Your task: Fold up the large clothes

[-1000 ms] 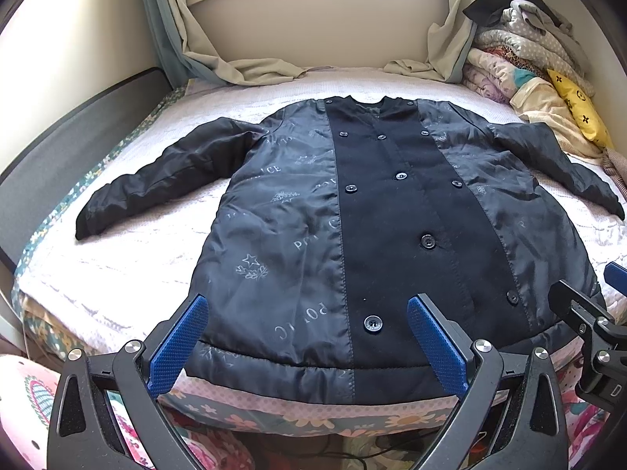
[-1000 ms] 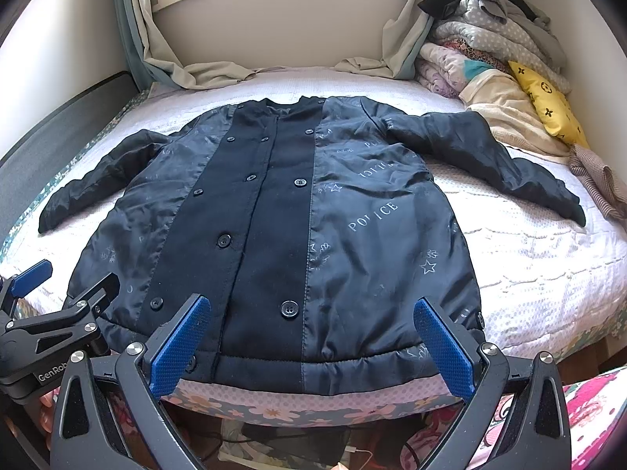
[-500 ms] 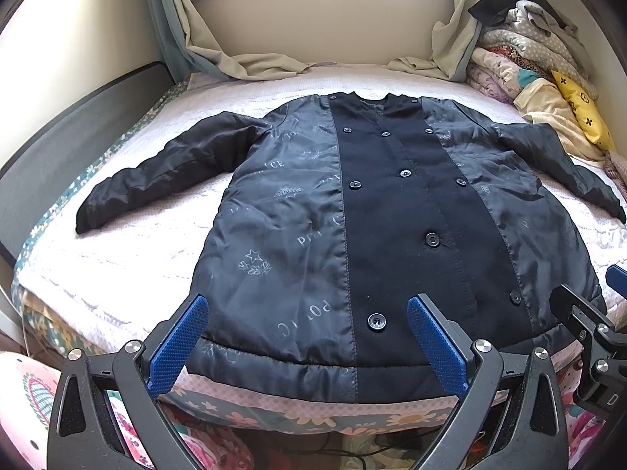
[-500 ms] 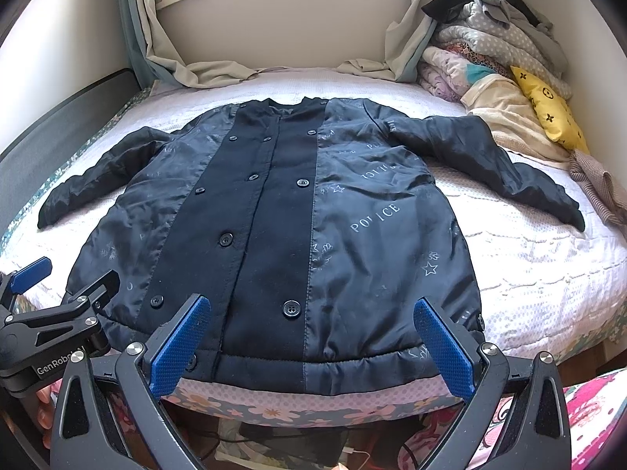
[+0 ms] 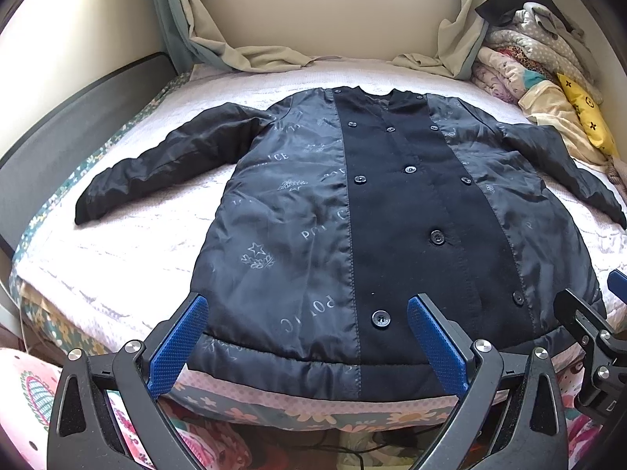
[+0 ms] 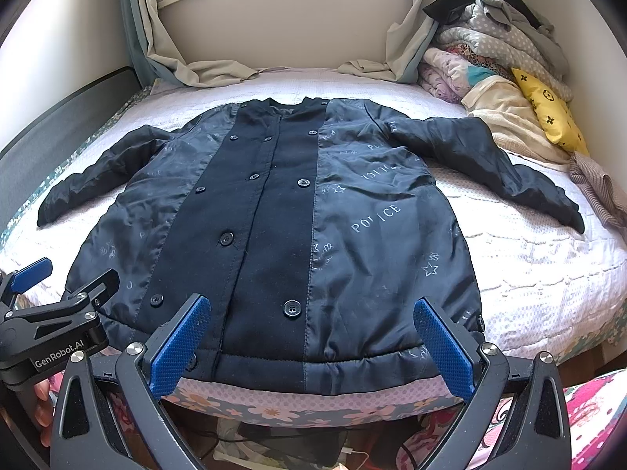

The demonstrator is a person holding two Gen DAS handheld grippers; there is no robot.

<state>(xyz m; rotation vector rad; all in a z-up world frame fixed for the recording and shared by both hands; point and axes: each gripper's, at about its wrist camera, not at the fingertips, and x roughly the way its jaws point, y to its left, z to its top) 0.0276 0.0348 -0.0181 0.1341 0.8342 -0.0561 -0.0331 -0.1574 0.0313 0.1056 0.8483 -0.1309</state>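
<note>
Both cameras have tilted slightly since a second ago, so the coat sits a little lower in each view; nothing on the bed has shifted. I see a dark coat spread flat, front up, on a bed with a pale quilted cover. Its hem lies along the near edge, its collar points toward the window wall.

From the left: a dark headboard panel runs along the bed's left side. The coat's left sleeve stretches out flat toward it. My left gripper hovers at the hem with its blue pads spread wide apart, holding nothing. They frame the hem's left half and one button.

In the middle, a black buttoned panel runs down the coat between shiny panels printed with "POLICE". Beige curtains pool on the bed behind the collar.

My right gripper hovers at the hem's right half, pads likewise wide apart and empty. The right sleeve angles out toward the right edge. Beyond it, a heap of bedding with a yellow cushion fills the far right corner.
</note>
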